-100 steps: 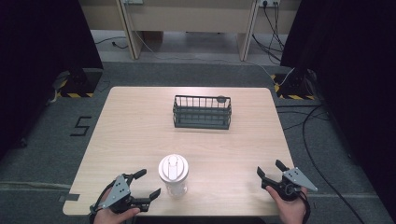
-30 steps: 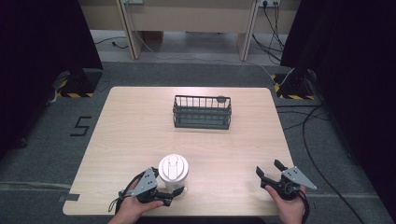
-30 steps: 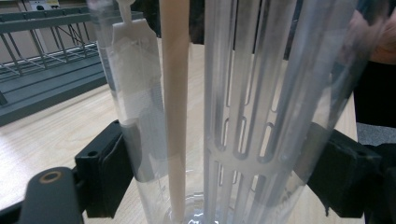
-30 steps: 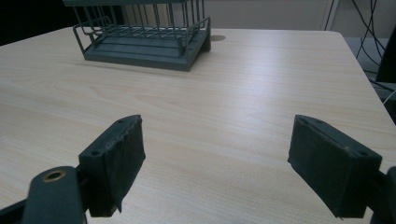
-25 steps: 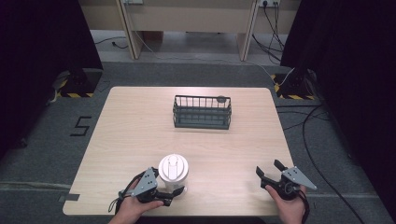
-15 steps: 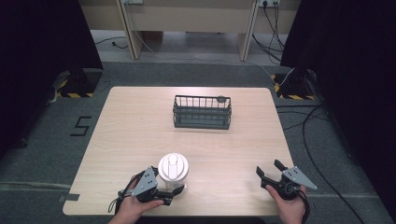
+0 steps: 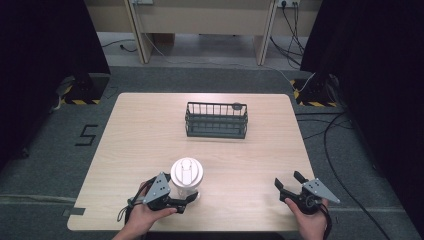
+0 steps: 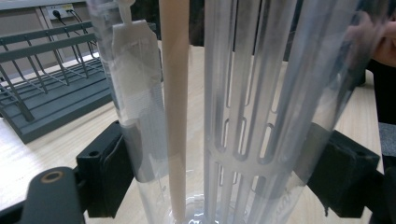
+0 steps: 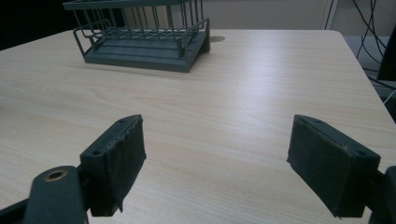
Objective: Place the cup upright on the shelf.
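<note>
A clear plastic bottle [image 7: 186, 175] with a white lid stands upright near the table's front edge. My left gripper [image 7: 192, 193] has come in from the left, and its jaws sit on either side of the bottle's base. In the left gripper view, both black pads press against the clear wall of the bottle [image 8: 243, 116], which has a slotted white insert inside; the left gripper [image 8: 229, 177] is shut on it. My right gripper [image 7: 287, 180] rests at the front right, open and holding nothing. Only bare tabletop lies between the pads of the right gripper [image 9: 217, 168].
A dark grey wire rack [image 7: 216, 120] stands at the middle back of the wooden table [image 7: 150, 130], with a small round grommet behind its right end. The same rack [image 9: 140, 39] lies far ahead of the right gripper. Cables run along the floor to the right.
About three seconds ago the left gripper stood open to the left of the bottle; it has since moved right and closed around the base. Over the last second nothing has visibly moved.
</note>
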Demonstrator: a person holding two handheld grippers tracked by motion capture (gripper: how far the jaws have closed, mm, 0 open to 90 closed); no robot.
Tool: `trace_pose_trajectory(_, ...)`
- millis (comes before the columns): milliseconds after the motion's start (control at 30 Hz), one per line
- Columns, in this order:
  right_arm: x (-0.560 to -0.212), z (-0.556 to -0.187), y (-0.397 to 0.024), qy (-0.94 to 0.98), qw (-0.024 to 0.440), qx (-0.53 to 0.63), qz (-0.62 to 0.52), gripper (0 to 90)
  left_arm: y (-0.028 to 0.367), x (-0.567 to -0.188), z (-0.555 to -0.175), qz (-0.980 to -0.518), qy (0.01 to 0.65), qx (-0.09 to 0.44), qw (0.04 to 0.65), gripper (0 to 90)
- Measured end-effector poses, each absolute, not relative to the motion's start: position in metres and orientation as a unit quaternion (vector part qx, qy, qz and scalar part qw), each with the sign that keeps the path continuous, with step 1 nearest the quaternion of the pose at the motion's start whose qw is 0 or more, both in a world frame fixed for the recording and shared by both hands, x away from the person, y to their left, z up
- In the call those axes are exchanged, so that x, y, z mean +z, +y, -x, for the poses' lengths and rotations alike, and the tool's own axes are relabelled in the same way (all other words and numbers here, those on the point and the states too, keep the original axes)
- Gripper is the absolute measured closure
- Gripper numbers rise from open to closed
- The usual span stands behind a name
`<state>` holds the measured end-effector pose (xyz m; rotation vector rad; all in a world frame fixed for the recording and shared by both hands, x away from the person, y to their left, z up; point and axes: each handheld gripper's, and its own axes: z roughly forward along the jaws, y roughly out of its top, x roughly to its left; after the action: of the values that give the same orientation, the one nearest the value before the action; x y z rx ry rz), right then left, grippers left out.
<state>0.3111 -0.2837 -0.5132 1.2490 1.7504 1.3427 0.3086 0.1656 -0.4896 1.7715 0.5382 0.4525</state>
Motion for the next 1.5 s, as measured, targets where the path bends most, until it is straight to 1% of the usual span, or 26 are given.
trace_pose_trajectory(1500,-0.513,-0.311,-0.285,0.654,0.295,0.51,-0.474,19.9,0.148,-0.462,-0.358,-0.744,0.241,0.214,0.585,17.7)
